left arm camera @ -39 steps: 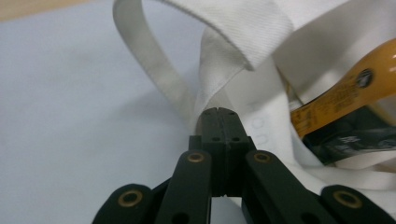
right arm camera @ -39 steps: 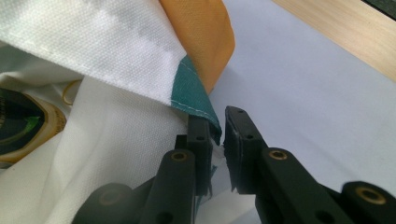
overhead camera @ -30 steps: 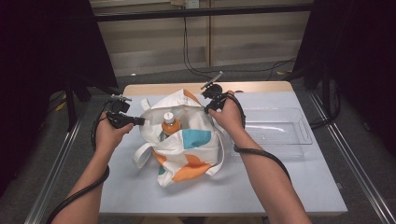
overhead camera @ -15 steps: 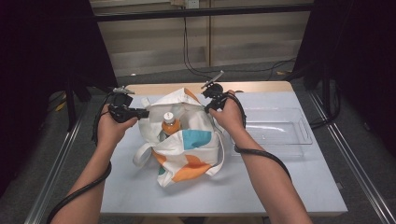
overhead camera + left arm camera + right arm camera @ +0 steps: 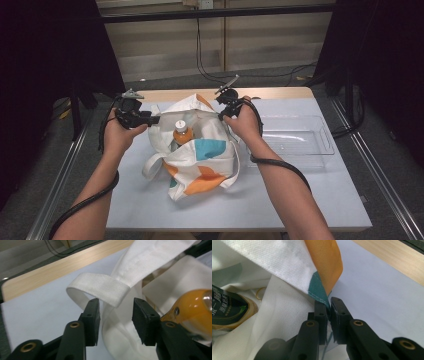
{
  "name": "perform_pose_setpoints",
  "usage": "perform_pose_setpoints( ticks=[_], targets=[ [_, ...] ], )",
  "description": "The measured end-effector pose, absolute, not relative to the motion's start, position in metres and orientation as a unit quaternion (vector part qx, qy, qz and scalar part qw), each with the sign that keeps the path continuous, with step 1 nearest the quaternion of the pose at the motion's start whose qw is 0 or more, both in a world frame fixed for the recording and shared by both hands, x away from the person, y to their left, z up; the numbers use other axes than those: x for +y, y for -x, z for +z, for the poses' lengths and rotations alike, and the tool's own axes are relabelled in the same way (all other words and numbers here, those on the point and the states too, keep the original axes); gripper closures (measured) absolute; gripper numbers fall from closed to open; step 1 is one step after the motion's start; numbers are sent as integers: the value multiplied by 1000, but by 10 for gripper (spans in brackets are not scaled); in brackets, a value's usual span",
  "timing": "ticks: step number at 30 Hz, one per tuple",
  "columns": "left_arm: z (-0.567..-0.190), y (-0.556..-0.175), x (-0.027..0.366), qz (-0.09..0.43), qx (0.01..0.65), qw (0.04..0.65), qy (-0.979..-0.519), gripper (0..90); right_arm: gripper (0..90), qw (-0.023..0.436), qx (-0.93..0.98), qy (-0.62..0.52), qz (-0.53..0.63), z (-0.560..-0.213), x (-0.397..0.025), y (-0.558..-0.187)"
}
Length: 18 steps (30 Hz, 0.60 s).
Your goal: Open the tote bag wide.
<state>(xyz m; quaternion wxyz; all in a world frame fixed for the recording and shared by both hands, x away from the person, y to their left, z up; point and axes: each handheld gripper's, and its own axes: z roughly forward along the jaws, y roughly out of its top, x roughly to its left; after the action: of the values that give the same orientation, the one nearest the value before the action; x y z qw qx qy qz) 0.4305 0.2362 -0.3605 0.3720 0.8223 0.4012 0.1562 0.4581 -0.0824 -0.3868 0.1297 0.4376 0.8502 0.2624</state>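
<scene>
A white cloth tote bag (image 5: 200, 160) with orange and teal patches lies open on the table, an orange drink bottle (image 5: 182, 132) standing inside it. My left gripper (image 5: 152, 120) is at the bag's left rim; its jaws stand open on either side of the white strap (image 5: 100, 286), and the orange bottle (image 5: 192, 310) shows to the right. My right gripper (image 5: 223, 111) is at the bag's far right rim. In the right gripper view the jaws are shut on the bag's teal and orange edge (image 5: 322, 293). A dark-labelled bottle (image 5: 229, 311) lies inside.
A clear plastic tray (image 5: 295, 140) sits on the table right of the bag. The table's wooden far edge (image 5: 275, 93) runs behind the bag. Black cables trail from both grippers along the forearms.
My left gripper has moved up and right, closer to the bag's left strap. The right gripper keeps its hold on the bag's rim, nearly still.
</scene>
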Motion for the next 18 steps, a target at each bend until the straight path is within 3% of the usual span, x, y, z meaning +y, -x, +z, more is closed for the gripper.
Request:
perform_pose_setpoints(
  ticks=[5, 18],
  targets=[
    [-371, -436, 240, 135, 415, 370, -820, 831, 840, 126, 850, -439, 262, -389, -82, -459],
    [-419, -439, 253, 76, 454, 336, -822, 890, 850, 126, 855, -431, 258, -401, -72, -459]
  ],
)
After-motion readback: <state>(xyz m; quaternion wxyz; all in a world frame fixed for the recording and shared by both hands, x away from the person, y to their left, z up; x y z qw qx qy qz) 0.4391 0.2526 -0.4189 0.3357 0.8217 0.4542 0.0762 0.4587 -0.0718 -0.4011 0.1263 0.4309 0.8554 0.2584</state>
